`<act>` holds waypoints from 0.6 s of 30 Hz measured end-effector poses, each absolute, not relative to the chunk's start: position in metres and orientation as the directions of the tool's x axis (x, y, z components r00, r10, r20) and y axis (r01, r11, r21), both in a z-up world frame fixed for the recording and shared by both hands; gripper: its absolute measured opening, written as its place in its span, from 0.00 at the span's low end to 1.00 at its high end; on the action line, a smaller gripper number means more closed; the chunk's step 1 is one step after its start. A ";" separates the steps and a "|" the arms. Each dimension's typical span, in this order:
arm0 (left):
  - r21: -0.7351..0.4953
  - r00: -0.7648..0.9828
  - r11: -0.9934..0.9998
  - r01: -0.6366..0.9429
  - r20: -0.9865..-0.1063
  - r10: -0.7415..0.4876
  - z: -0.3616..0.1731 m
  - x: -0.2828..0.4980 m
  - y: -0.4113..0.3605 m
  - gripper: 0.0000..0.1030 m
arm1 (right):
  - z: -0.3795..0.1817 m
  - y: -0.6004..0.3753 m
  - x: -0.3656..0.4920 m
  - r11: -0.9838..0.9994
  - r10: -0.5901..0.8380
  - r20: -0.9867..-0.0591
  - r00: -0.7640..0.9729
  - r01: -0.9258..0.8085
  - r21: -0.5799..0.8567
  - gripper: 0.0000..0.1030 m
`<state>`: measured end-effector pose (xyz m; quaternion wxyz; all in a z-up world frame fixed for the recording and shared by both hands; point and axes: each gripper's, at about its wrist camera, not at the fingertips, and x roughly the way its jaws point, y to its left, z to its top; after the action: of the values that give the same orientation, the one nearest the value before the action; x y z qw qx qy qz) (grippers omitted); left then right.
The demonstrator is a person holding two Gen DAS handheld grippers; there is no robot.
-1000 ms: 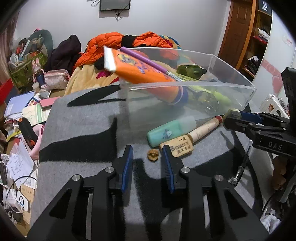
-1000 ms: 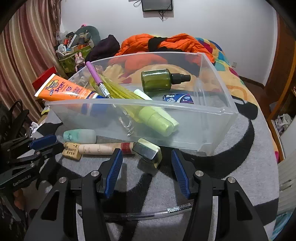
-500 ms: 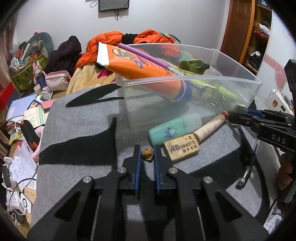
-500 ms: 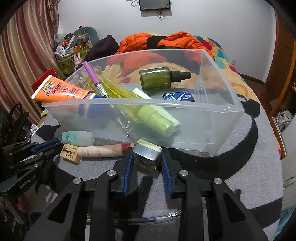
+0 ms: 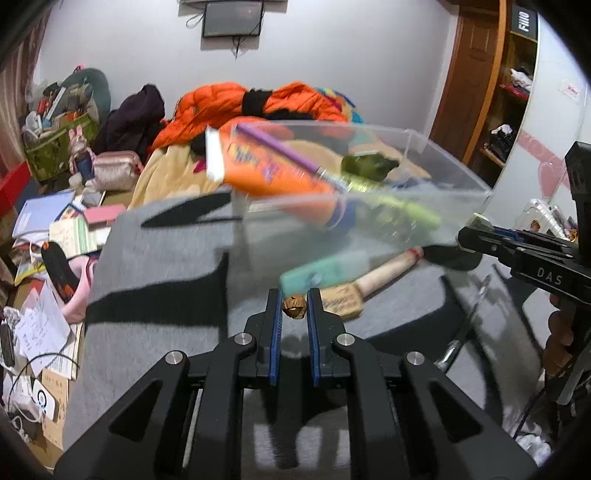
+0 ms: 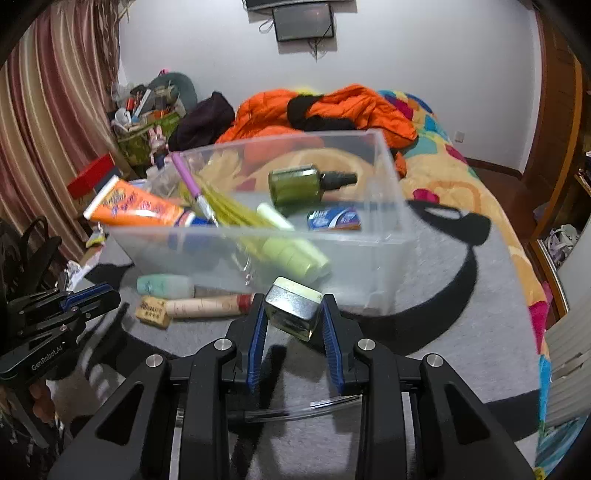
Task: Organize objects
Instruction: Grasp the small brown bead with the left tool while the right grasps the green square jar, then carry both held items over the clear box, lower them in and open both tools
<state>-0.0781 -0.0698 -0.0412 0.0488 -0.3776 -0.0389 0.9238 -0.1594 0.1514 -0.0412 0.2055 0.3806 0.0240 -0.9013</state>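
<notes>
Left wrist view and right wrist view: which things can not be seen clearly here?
- Eraser label, left wrist view: motion blur, unreadable.
- Small brown object in the left gripper: too small to identify.
- Pen, right wrist view: partly hidden behind the right gripper, which holds the square tin.

I see a plain white wall (image 6: 406, 74) at the far end of the room, with a dark screen (image 6: 303, 18) mounted high on it and cables dangling below. To one side hangs a striped curtain (image 6: 48, 122) in pink and cream. On the other side stands a brown wooden door (image 5: 469, 74) next to open wooden shelves (image 5: 513, 96). A bed with a colourful patterned blanket (image 6: 454, 184) fills the middle, an orange puffer jacket (image 6: 332, 110) heaped on it. Nearer me lies a grey and black cover (image 5: 159, 258). Papers and books (image 5: 55, 229) crowd the floor beside it.
</notes>
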 end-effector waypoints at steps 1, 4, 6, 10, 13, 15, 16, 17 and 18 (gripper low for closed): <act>-0.108 -0.716 -0.992 -0.067 -0.687 0.123 -0.037 -0.078 -0.068 0.12 | -0.038 0.153 -0.158 -0.915 -0.353 -0.690 -0.632 0.388 0.113 0.25; -0.102 -0.738 -0.992 -0.078 -0.662 0.126 -0.024 -0.080 -0.061 0.12 | -0.025 0.158 -0.157 -0.916 -0.359 -0.666 -0.654 0.385 0.115 0.25; -0.102 -0.751 -0.992 -0.081 -0.648 0.128 -0.016 -0.082 -0.057 0.12 | -0.016 0.162 -0.157 -0.914 -0.367 -0.649 -0.667 0.387 0.119 0.25; -0.113 -0.766 -0.989 -0.096 -0.626 0.146 -0.004 -0.088 -0.050 0.12 | -0.002 0.165 -0.157 -0.914 -0.368 -0.620 -0.693 0.391 0.106 0.25; -0.105 -0.777 -0.989 -0.107 -0.611 0.149 0.003 -0.093 -0.043 0.12 | 0.006 0.167 -0.162 -0.915 -0.368 -0.602 -0.709 0.393 0.096 0.25; -0.102 -0.781 -0.989 -0.111 -0.606 0.150 0.006 -0.100 -0.041 0.12 | 0.010 0.166 -0.167 -0.916 -0.367 -0.593 -0.717 0.391 0.094 0.25; -0.104 -0.781 -0.988 -0.114 -0.605 0.154 0.008 -0.103 -0.039 0.12 | 0.011 0.165 -0.170 -0.916 -0.368 -0.591 -0.718 0.389 0.098 0.25; -0.106 -0.781 -0.987 -0.118 -0.604 0.159 0.009 -0.106 -0.038 0.12 | 0.012 0.164 -0.174 -0.914 -0.374 -0.591 -0.715 0.391 0.105 0.25; -0.105 -0.781 -0.987 -0.121 -0.604 0.160 0.009 -0.110 -0.036 0.12 | 0.012 0.163 -0.177 -0.913 -0.379 -0.592 -0.711 0.393 0.111 0.25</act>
<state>-0.1102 -0.0359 0.0092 0.0742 -0.3228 -0.0302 0.9431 -0.1769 0.1632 0.0118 0.2087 0.3173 0.0116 -0.9250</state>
